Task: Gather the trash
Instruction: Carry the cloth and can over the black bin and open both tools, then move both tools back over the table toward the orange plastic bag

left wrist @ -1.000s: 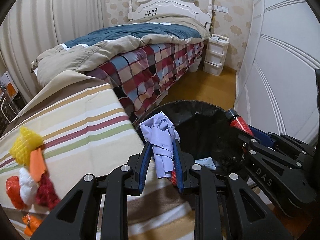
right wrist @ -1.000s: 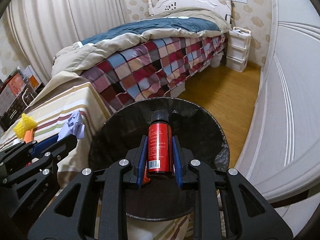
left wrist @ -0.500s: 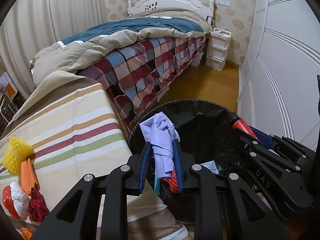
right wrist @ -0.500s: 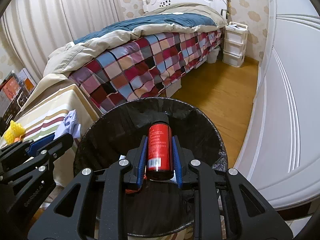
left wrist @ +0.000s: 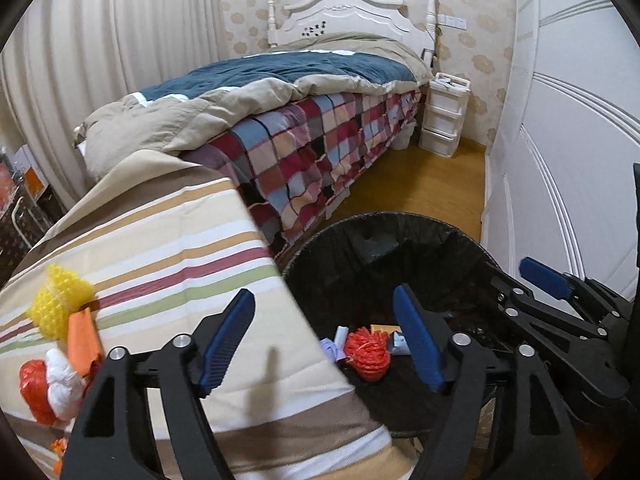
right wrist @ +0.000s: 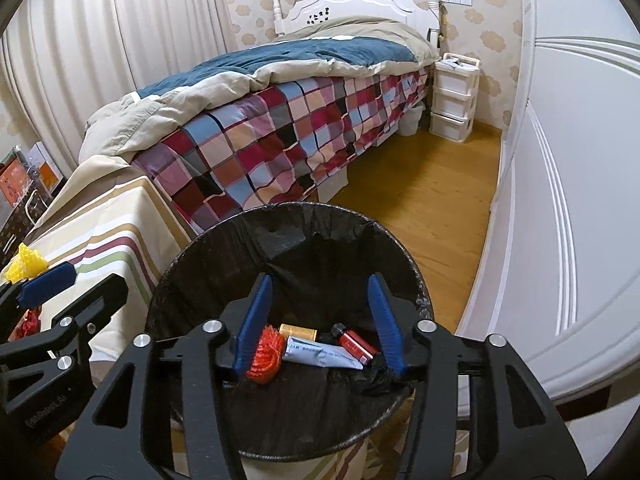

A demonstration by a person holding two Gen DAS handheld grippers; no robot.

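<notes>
Hand-held grippers [left wrist: 324, 336] [right wrist: 320, 320] spread above bin [right wrist: 416, 276]

**Soft indoor light, strong fisheye bend**

Both wrist views are evenly lit by warm, diffuse room light, without glare. The bin liner [right wrist: 320, 236] stays very dark, its folds hard to read. A faint, soft shadow falls on the striped cloth [left wrist: 160, 248]. Wardrobe panels [right wrist: 560, 200] and curtain [left wrist: 100, 60] bow sharply toward black vignetted corners. Focus is acceptably sharp throughout.
</notes>
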